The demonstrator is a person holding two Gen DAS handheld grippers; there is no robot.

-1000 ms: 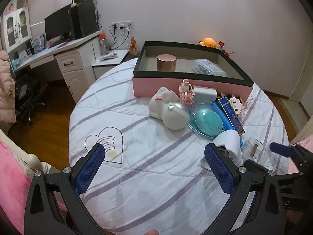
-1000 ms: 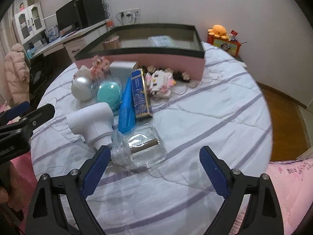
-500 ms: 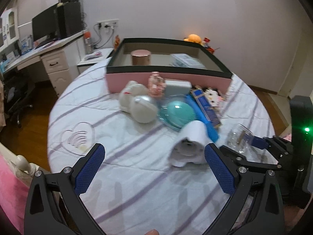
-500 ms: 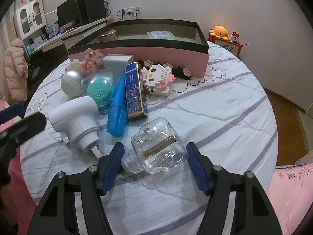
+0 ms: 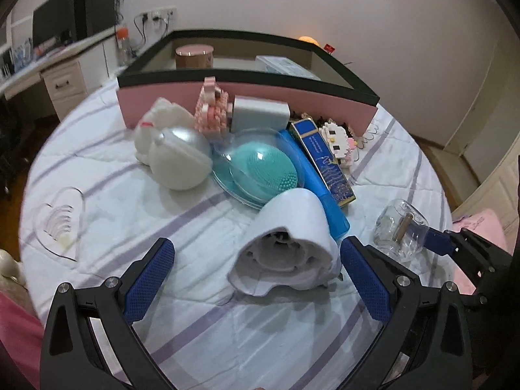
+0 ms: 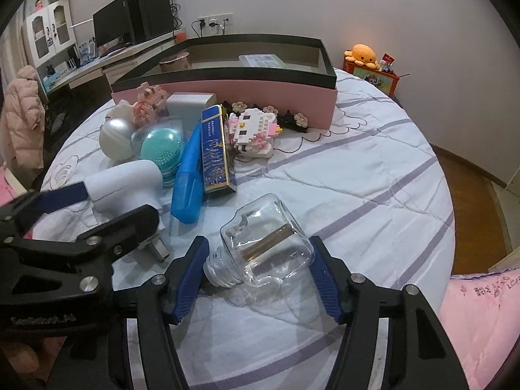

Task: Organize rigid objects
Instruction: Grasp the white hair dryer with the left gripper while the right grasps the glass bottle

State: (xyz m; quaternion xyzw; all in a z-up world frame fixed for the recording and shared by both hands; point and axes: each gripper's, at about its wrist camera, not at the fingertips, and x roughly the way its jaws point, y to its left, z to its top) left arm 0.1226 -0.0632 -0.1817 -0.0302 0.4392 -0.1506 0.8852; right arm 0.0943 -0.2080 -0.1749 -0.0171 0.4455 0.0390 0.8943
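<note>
My right gripper (image 6: 256, 276) is shut on a clear glass bottle (image 6: 265, 245) lying on its side on the bed; the bottle also shows in the left wrist view (image 5: 401, 230). My left gripper (image 5: 256, 279) is open, its fingers on either side of a white hair-dryer-like device (image 5: 287, 243), which also shows in the right wrist view (image 6: 125, 182). Behind lie a teal brush in a clear case (image 5: 263, 165), a blue tube (image 6: 188, 175), a blue box (image 6: 214, 152), a white ball (image 5: 180, 161) and block figures (image 6: 252, 133). The pink box with a black rim (image 5: 247, 97) stands further back.
The pink box holds a copper tin (image 5: 194, 55) and a clear case (image 5: 282, 65). A desk with a monitor (image 6: 113, 29) is at the far left. An orange plush (image 6: 360, 53) sits at the far right. The bed edge and wooden floor (image 6: 471, 201) are on the right.
My right gripper has closed in on the glass bottle and now grips it. My left gripper has moved forward and right until its open fingers flank the white device.
</note>
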